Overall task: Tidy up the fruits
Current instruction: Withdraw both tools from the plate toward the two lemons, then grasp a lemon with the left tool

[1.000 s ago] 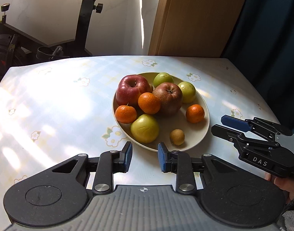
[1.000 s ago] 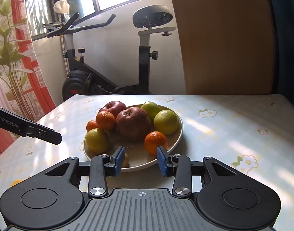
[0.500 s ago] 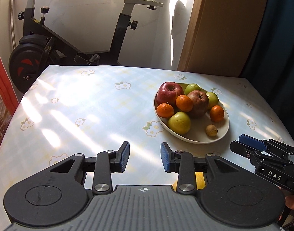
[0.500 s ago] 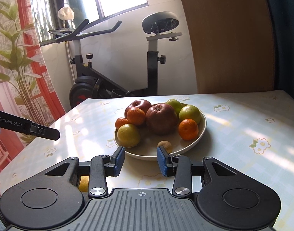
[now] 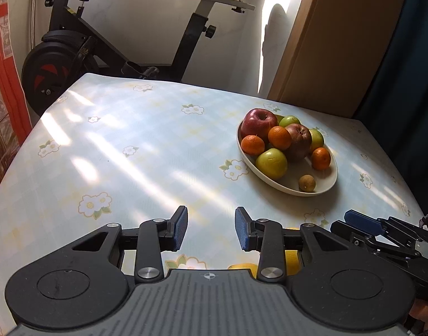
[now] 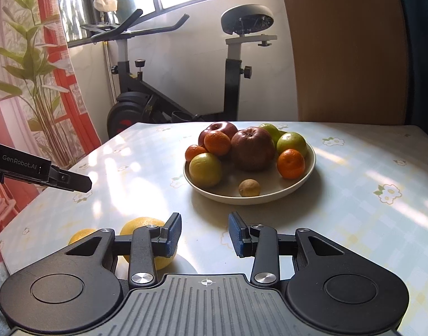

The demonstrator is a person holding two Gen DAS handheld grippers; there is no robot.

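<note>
A cream plate (image 5: pixel 330 186) (image 6: pixel 309 165) holds two red apples, green apples, three mandarins and a small brown fruit (image 6: pixel 249 188). Two yellow fruits (image 6: pixel 142 224) lie on the table near its front edge, partly hidden behind my right gripper; one also shows in the left wrist view (image 5: pixel 242 266). My left gripper (image 5: pixel 211 228) is open and empty over bare tablecloth, left of and nearer than the plate. My right gripper (image 6: pixel 205 233) is open and empty, short of the plate, and also shows in the left wrist view (image 5: pixel 351 224).
The table (image 5: pixel 116 145) has a pale blue flowered cloth. An exercise bike (image 6: pixel 186 84) stands behind it. A wooden panel (image 6: pixel 345 50) and a dark curtain are at the back right, a plant (image 6: pixel 40 84) at the left.
Both grippers have pulled back and up from the plate, so it looks smaller and farther. The yellow fruits at the table's front edge have come into view.
</note>
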